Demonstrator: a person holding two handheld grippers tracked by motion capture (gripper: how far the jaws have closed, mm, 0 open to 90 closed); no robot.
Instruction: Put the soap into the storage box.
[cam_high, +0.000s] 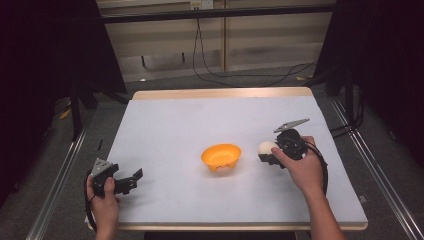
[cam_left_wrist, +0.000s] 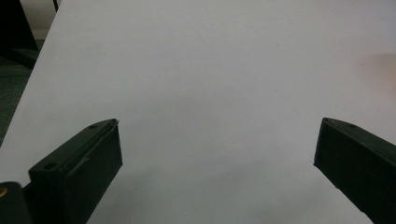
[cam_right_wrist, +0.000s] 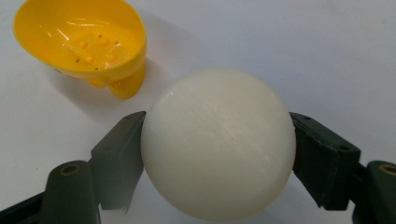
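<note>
The white table (cam_high: 165, 125) lies mostly bare around the orange bowl (cam_high: 221, 157). Just right of the bowl, the right gripper (cam_high: 267, 150) clamps the white ball (cam_high: 265, 148). Well left, near the front edge, the left gripper (cam_high: 131, 179) gapes empty.

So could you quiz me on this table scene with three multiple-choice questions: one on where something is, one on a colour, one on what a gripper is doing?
1. Where is the bowl?
A. mid-table, left of the ball
B. at the far edge
C. in the left gripper

2. What colour is the ball?
A. red
B. white
C. green

3. How is the right gripper?
A. open, holding nothing
B. lying on the table
C. shut on the ball

Answers:
1. A, the high view shows it mid-table.
2. B, it looks creamy white.
3. C, both jaws press on its sides, while the left gripper gapes.
</note>
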